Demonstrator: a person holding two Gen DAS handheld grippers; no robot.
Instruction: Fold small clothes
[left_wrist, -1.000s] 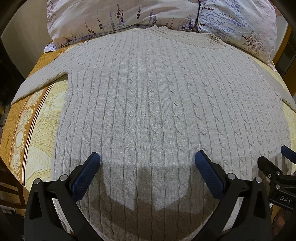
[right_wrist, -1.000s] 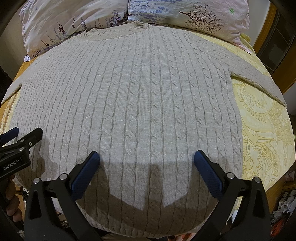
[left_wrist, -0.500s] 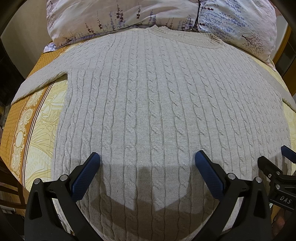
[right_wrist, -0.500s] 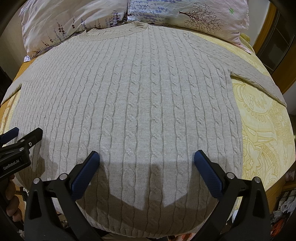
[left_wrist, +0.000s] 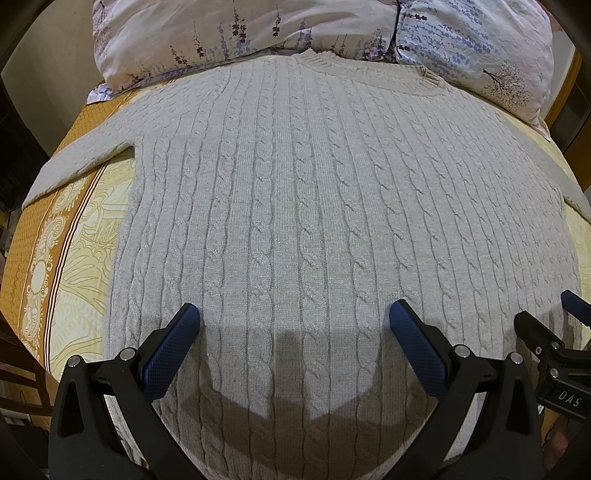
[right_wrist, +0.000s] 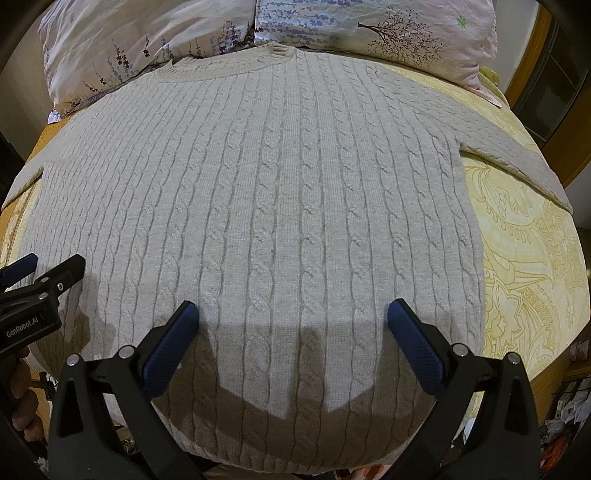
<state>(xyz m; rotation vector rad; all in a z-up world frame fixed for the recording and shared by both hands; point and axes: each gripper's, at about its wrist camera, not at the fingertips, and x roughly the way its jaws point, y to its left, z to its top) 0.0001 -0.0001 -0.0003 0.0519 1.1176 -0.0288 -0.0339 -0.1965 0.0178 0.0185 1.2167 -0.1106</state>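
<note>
sweater flat on the bed, both tools spread above its hem

a pale grey cable-knit sweater (left_wrist: 314, 221) lies face up and spread flat on a bed (left_wrist: 74, 258) covered in a yellow and ochre patterned bedspread. its ribbed collar (left_wrist: 369, 70) points away from the cameras and touches two floral pillows (left_wrist: 240, 29) at the head of the bed. one sleeve (left_wrist: 81, 162) runs out toward the left edge of the bed, the other sleeve (right_wrist: 517, 162) toward the right edge, each lying straight on the bedspread.

the left tool (left_wrist: 294, 321) hangs over the lower left part of the sweater with its blue-padded fingers (left_wrist: 173, 347) spread wide, nothing between them, casting a shadow on the knit near the hem. the right tool (right_wrist: 293, 319) sits over the lower right part in the same way, wide apart and empty. each tool shows at the edge of the other's view: the right tool at the right rim of the left wrist view, the left tool at the left rim of the right wrist view, with part of a hand (right_wrist: 22, 391) gripping it below. whether the finger tips touch the knit cannot be told.
</note>
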